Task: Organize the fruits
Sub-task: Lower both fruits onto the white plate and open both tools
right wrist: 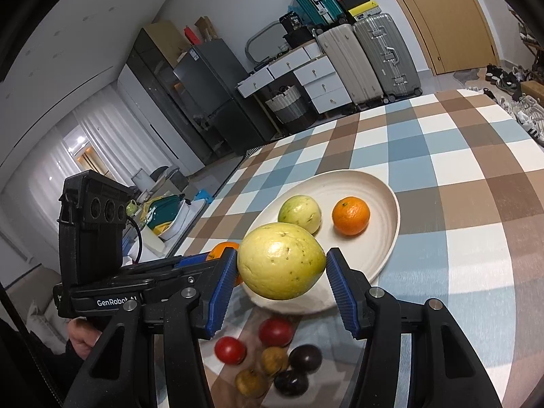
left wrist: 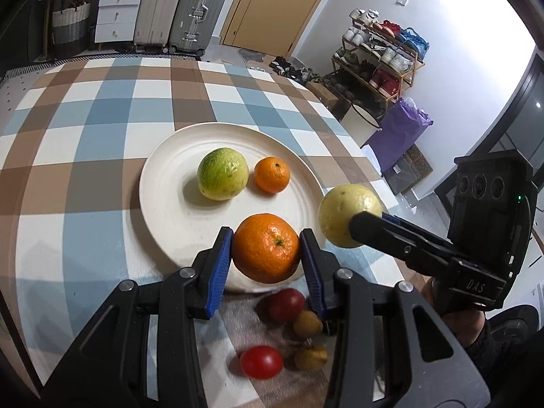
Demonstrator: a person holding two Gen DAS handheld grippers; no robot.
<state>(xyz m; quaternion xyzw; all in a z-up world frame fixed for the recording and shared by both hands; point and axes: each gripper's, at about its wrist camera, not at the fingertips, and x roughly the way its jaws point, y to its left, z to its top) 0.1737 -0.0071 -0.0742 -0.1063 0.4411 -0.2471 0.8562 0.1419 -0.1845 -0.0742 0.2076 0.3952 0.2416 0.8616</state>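
Note:
My left gripper [left wrist: 266, 255] is shut on a large orange [left wrist: 266, 247] and holds it over the near rim of the white plate [left wrist: 163, 210]. My right gripper [right wrist: 281, 267] is shut on a pale yellow fruit [right wrist: 281, 260], held above the plate's near edge [right wrist: 387, 248]; that fruit also shows in the left wrist view [left wrist: 343, 212]. On the plate lie a green-yellow fruit [left wrist: 222, 174] and a small orange [left wrist: 272, 174]. Below the grippers on the cloth lie red tomatoes [right wrist: 230, 350], brown longans [right wrist: 274, 360] and dark plums [right wrist: 305, 357].
The checked tablecloth [left wrist: 102, 119] covers the table, whose right edge drops to the floor beside a shoe rack [left wrist: 380, 57]. Suitcases [left wrist: 176, 6] and white drawers [left wrist: 115, 13] stand beyond the far edge.

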